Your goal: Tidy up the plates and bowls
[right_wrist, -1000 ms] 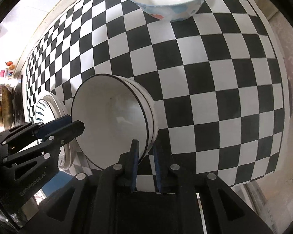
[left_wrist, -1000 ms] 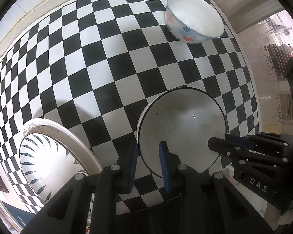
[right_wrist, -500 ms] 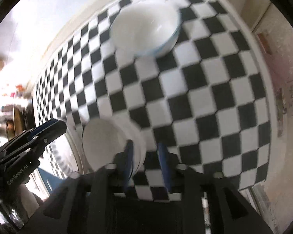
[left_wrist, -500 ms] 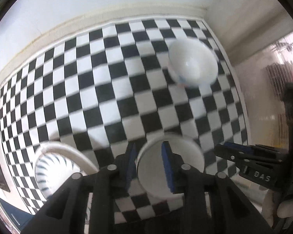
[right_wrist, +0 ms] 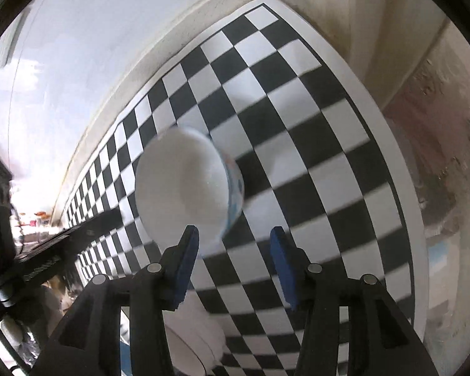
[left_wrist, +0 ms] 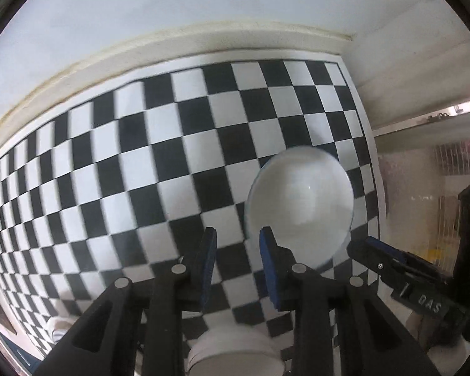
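Note:
A white bowl with a blue and red flower pattern point(left_wrist: 300, 206) stands on the black-and-white checked cloth point(left_wrist: 134, 163), near its right edge. My left gripper point(left_wrist: 238, 263) hovers just left of that bowl, slightly open, with only cloth showing between its blue pads. In the right wrist view the same bowl point(right_wrist: 185, 194) lies just beyond my right gripper point(right_wrist: 235, 263), whose jaws are opening and grip nothing. A stack of plain white bowls point(left_wrist: 235, 357) sits at the bottom edge, under both grippers. My right gripper point(left_wrist: 379, 266) also shows at the right of the left wrist view.
A pale wall point(left_wrist: 203, 6) runs along the far side of the cloth and a side wall point(right_wrist: 376, 31) closes the right corner. The table's right edge point(right_wrist: 404, 188) drops off close to the patterned bowl. A white rim point(left_wrist: 58, 326) peeks in at the lower left.
Both grippers have let go of the stacked white bowls and swung up the cloth to the patterned bowl. The stack and the leaf-patterned plate have slid to the bottom edge. The right jaws have spread.

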A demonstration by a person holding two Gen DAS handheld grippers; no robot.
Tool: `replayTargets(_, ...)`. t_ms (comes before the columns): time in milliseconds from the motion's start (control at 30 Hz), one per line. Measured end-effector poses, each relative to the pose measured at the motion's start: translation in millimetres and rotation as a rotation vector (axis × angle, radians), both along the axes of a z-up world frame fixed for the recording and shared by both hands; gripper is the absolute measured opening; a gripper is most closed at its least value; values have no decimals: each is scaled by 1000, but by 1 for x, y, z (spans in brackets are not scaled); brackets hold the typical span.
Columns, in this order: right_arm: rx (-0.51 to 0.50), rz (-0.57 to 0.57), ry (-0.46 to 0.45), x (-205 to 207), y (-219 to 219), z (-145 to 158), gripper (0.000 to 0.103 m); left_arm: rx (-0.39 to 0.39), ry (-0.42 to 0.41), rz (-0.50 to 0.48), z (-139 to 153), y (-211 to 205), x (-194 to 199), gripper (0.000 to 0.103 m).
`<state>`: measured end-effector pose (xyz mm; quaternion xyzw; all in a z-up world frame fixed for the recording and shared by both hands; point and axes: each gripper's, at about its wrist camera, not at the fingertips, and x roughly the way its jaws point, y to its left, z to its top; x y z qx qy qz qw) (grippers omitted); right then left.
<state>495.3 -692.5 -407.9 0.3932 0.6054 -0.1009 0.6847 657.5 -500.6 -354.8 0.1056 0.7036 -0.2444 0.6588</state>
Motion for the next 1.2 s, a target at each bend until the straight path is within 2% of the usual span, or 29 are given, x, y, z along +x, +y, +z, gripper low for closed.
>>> replayTargets(167,1,1,26,19,-10,-18,50,22,62,-27,-29,-20,10,26)
replayTargets(333,29,10,53,31,-9,-39,48,47,59,-44,-49,-27,7,25)
replayTargets(367,31,14,54,32,-9,-42,46,40,65,-42,-52,-28,6,22)
replayTargets(433,35,17,67,36,-7,-48,17,31,69,-39,-54,-28,5,18)
replayTargets(600,-21,32,83,37,-2,-44,11,22,42,-53,-53,-30,-1,18)
replayTargets(833,-32,48,67,33,13,-30,10,-3,5,-58,-27,-23,-10,18)
replayTargets(1200,-67,87,4,13,35,21,10,-57,-67,-65,31,11,-30,18)
